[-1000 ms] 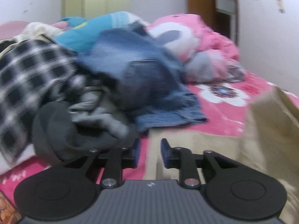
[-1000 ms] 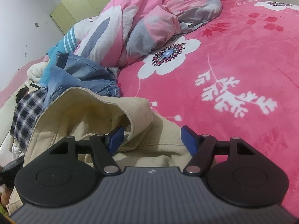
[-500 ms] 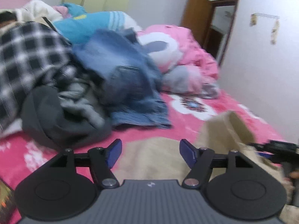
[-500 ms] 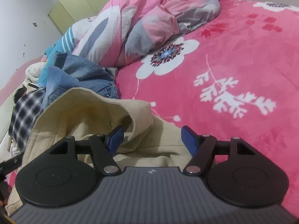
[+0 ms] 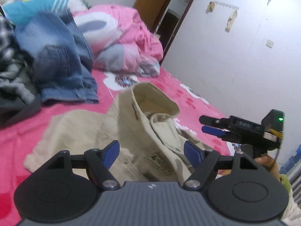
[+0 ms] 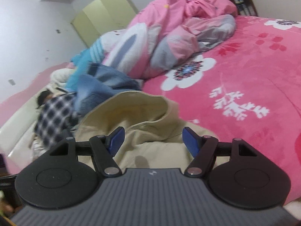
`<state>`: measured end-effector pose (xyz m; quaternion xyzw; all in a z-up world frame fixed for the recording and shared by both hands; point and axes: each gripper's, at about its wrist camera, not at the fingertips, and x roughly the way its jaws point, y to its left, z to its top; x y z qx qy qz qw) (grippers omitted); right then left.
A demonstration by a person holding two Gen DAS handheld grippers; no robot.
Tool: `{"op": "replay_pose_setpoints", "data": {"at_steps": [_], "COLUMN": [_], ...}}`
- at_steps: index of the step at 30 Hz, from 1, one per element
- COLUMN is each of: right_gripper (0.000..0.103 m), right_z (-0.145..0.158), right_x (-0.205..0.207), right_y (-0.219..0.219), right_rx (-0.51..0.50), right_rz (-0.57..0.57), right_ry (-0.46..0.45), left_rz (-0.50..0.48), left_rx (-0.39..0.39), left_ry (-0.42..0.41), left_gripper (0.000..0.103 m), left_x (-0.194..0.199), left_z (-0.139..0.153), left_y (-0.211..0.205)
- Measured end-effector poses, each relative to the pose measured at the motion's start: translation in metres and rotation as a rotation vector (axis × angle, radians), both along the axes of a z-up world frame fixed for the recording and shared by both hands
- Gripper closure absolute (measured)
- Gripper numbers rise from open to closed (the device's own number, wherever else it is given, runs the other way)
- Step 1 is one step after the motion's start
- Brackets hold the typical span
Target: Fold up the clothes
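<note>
Beige garment lies rumpled on pink bedspread — left gripper and right gripper both released (nothing pinched), above it.

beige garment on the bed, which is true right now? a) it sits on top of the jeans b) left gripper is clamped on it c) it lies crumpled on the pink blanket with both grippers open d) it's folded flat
c: the beige garment lies rumpled on the pink blanket, and the left gripper and right gripper both stand open, gripping nothing.

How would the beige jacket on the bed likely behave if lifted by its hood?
The beige jacket would probably drape and sag, as it already lies crumpled in soft folds. Its hood stands up alone, suggesting thickish fabric. It is unlikely to slip from a pinch.
</note>
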<state>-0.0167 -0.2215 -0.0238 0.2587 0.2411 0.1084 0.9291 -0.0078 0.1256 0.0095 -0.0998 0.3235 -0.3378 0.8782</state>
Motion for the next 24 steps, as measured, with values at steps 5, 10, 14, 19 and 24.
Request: {"op": "replay_pose_setpoints", "data": {"at_steps": [5,10,14,19,24], "right_gripper": [0.035,0.037,0.056,0.092,0.092], "right_z": [0.015,0.016,0.004,0.002,0.009], "right_x": [-0.027,-0.056,-0.048,-0.046,-0.052], "right_y": [0.036,0.085,0.108,0.102,0.066], "right_rx": [-0.099,-0.325,-0.459,-0.462,-0.441], "right_rz": [0.22,0.427,0.423,0.376,0.188], "right_ry": [-0.109,-0.197,-0.146,-0.136,-0.104], "left_rz": [0.022,0.064,0.09,0.114,0.088], "left_rx": [0.026,-0.016,-0.038,-0.032,-0.022], "left_ry": [0.075,0.129,0.117,0.086,0.081], "left_gripper": [0.071,0.095,0.099,0.099,0.097], "left_x": [0.016,0.022,0.018,0.009,0.007], "left_z": [-0.01,-0.02,-0.015,-0.007,-0.009], "left_y": [-0.012,-0.006,-0.001,0.007,0.008]}}
